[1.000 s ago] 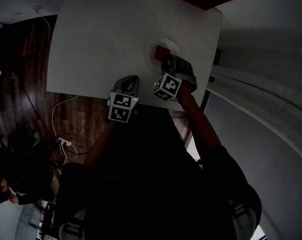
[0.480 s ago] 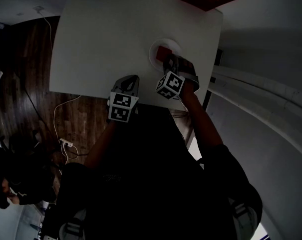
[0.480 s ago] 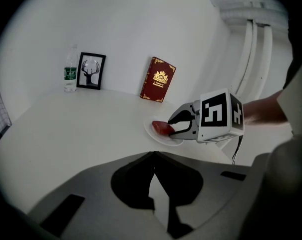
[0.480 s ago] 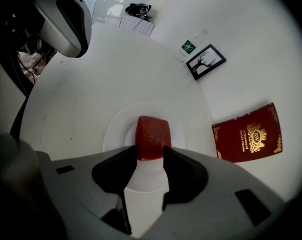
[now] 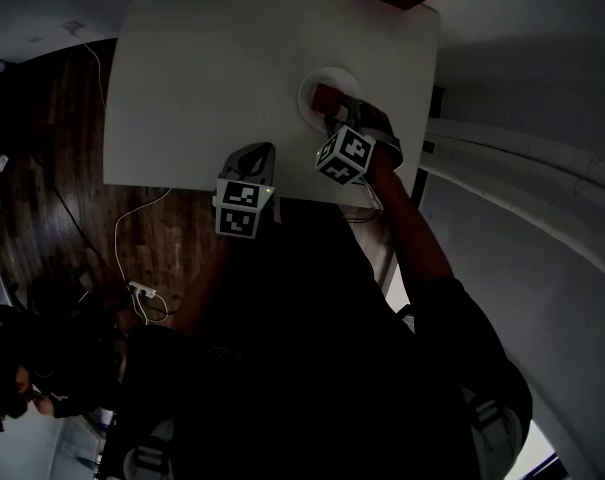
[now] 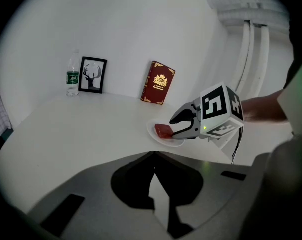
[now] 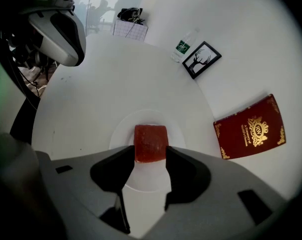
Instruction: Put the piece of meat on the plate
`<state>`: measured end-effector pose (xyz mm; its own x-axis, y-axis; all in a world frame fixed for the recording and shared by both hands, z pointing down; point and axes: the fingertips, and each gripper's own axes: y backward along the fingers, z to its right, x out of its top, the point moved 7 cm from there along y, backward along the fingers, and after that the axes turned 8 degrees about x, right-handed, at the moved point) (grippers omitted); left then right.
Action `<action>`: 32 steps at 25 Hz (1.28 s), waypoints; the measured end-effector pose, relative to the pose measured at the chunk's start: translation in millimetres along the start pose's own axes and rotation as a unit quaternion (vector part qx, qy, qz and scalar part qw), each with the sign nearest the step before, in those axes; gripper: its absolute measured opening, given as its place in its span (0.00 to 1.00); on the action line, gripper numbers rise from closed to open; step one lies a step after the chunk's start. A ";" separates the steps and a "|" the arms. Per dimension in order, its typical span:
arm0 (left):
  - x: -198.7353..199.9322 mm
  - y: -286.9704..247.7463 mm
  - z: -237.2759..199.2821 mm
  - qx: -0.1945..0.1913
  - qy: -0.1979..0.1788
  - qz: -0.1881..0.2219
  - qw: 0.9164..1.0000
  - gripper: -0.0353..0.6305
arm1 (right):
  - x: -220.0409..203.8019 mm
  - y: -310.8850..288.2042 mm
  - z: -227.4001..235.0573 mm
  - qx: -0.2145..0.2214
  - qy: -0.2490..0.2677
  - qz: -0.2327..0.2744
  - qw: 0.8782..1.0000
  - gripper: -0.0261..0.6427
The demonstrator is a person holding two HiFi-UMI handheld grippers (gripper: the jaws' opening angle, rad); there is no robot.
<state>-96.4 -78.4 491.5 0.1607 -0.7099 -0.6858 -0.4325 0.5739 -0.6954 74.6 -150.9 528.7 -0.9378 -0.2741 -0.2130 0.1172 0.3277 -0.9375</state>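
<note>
Recorder: Meat position?

Spotter: Red piece of meat (image 7: 151, 143) lies flat on the small white plate (image 7: 122, 129), near its middle. Plate sits on the white table (image 5: 212, 68), toward the right side in the head view. Same spot on the plate as a second ago.

Recorder: Right gripper?

Spotter: Right gripper (image 7: 151, 152) is tilted steeply down over the plate, one jaw on each side of the meat. The jaws have just been opening and now stand wide; the meat rests on the plate rather than hanging in a grip. From the left gripper view the two jaws are spread, one above the meat and one low by the plate rim.

Recorder: Change from the earlier frame?

Spotter: Marker cube on the right gripper has rolled a little and shows its faces at a different angle. Otherwise the hand is nearly where it was.

Recorder: Left gripper?

Spotter: Left gripper (image 6: 153, 155) is at the table's near edge, well apart from the plate, jaw tips together, nothing between them. No shift since earlier.

Recorder: Surroundings?

Spotter: Red book (image 6: 157, 83), framed deer picture (image 6: 92, 75) and water bottle (image 6: 72, 76) stand along the far wall.
</note>
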 end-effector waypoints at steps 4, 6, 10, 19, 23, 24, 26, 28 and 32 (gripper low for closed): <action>1.7 7.0 -0.6 -0.004 -0.007 0.007 1.000 0.06 | 5.8 12.4 -2.2 -0.003 -0.029 0.023 0.999 0.35; 2.5 12.4 -0.1 -0.009 -0.012 0.010 1.000 0.06 | 9.3 22.9 -4.4 -0.007 -0.050 0.039 0.998 0.30; 7.3 28.6 -1.9 -0.015 -0.023 0.029 0.999 0.06 | 18.4 56.2 -12.6 -0.034 -0.048 0.086 0.995 0.10; 29.2 68.2 17.7 -0.058 -0.071 0.102 0.991 0.06 | 17.8 183.3 -39.9 -0.061 -0.189 0.279 0.939 0.07; 32.3 74.7 47.1 -0.087 -0.085 0.123 0.985 0.06 | -4.4 221.8 -39.7 -0.141 -0.242 0.328 0.902 0.07; 31.6 74.9 53.4 -0.091 -0.088 0.123 0.984 0.06 | -9.6 229.3 -40.0 -0.153 -0.251 0.332 0.896 0.07; 31.7 72.9 64.5 -0.097 -0.097 0.121 0.983 0.06 | -18.6 241.0 -39.9 -0.167 -0.259 0.337 0.890 0.07; 34.4 67.4 74.6 -0.100 -0.105 0.120 0.982 0.06 | -28.7 247.4 -37.4 -0.171 -0.258 0.343 0.887 0.07; 35.3 61.3 96.7 -0.103 -0.114 0.115 0.981 0.06 | -54.6 257.6 -34.1 -0.188 -0.245 0.346 0.886 0.07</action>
<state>-31.5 -28.9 403.9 0.2225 -0.4473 -0.8662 -0.6469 0.5970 -0.4745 144.8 -20.7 308.2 -0.4178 -0.2188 -0.8818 0.4052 0.8238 -0.3964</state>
